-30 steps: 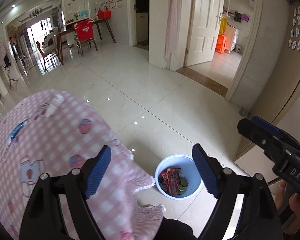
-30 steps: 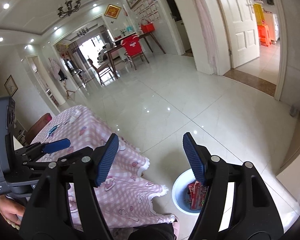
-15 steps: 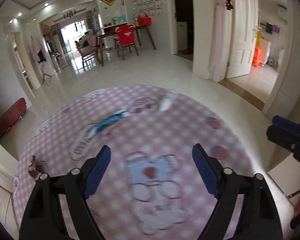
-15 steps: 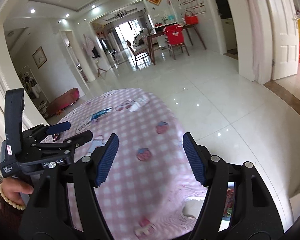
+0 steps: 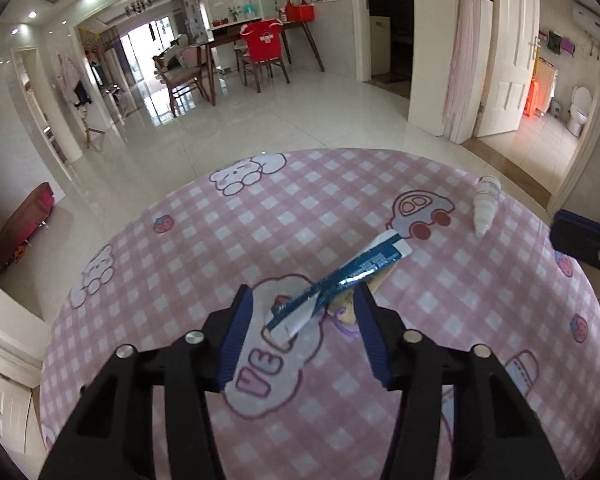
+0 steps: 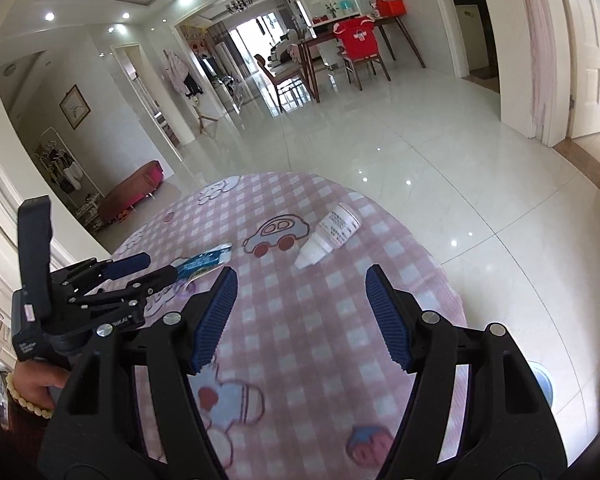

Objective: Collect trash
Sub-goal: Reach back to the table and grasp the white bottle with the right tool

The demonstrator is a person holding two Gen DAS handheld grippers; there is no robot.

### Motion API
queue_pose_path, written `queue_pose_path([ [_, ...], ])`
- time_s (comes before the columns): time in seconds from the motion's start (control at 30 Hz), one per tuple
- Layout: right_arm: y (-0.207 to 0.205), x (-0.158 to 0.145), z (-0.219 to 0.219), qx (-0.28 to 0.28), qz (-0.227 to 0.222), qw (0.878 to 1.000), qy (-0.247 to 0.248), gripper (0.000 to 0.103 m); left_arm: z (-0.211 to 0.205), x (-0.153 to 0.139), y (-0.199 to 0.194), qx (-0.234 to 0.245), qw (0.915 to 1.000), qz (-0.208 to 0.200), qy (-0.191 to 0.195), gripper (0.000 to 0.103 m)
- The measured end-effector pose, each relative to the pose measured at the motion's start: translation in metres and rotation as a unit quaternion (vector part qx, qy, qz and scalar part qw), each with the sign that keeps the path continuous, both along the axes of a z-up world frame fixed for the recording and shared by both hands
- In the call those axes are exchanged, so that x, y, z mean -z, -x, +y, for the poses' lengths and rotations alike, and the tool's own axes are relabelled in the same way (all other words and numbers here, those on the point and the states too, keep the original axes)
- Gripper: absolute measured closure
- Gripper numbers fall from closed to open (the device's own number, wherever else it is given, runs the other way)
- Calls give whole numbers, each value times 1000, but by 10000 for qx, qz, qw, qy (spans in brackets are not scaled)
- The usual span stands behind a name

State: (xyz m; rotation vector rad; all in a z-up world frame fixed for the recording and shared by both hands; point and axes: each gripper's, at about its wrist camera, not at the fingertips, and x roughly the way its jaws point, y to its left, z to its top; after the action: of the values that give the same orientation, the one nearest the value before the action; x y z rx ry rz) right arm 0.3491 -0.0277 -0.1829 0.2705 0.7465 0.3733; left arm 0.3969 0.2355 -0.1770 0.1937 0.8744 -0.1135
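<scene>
A second ago both cameras looked down at the bin on the floor; now both face the round table under a pink checked cloth (image 5: 188,240). The left gripper (image 5: 305,308) has just been closing, its jaws half open astride the twisted blue-and-white foil wrapper (image 5: 340,280) at frame centre, not yet pinching it. The right gripper (image 6: 300,304) stands wide and empty below the small white dropper bottle (image 6: 332,236), whose label print is unreadable. The cloth reads "VE".
</scene>
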Motion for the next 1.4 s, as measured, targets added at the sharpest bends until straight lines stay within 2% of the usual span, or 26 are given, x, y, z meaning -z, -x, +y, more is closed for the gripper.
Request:
queue_pose_path([
  [0.17,-34,10,12,128,251,9992,276,37,-11,13,-7,413,9991,10,-106,53],
  [0.27,-51,13,15,181,329,9982,459,37,-9,15,-12,401,9992,2,7,54],
  [0.33,-59,15,19,183,379,9975,568,39,-6,15,-15,362,9993,35,123,67],
  [0.37,-61,17,22,145,409,9972,609,46,-6,14,-15,361,9992,31,157,68],
  [0.43,-65,19,26,92,438,9964,718,52,-6,14,-15,311,9995,-15,61,90],
  [0.47,-66,19,29,35,444,9961,755,71,-5,14,-16,269,9996,-8,9,90],
  [0.6,-65,21,36,-178,435,9954,838,71,2,12,-12,82,9999,6,59,93],
  [0.8,-35,18,47,-655,378,9954,580,71,19,-2,9,-301,9992,-88,266,93],
  [1.0,3,-4,41,-800,193,9961,315,71,14,-28,43,-338,9977,-268,532,93],
  [1.2,41,-33,5,-721,-39,9973,103,71,-38,-52,74,74,9973,-368,639,93],
  [1.4,85,-47,-66,-320,-202,9992,-85,71,-117,-62,95,657,9946,-348,718,93],
])
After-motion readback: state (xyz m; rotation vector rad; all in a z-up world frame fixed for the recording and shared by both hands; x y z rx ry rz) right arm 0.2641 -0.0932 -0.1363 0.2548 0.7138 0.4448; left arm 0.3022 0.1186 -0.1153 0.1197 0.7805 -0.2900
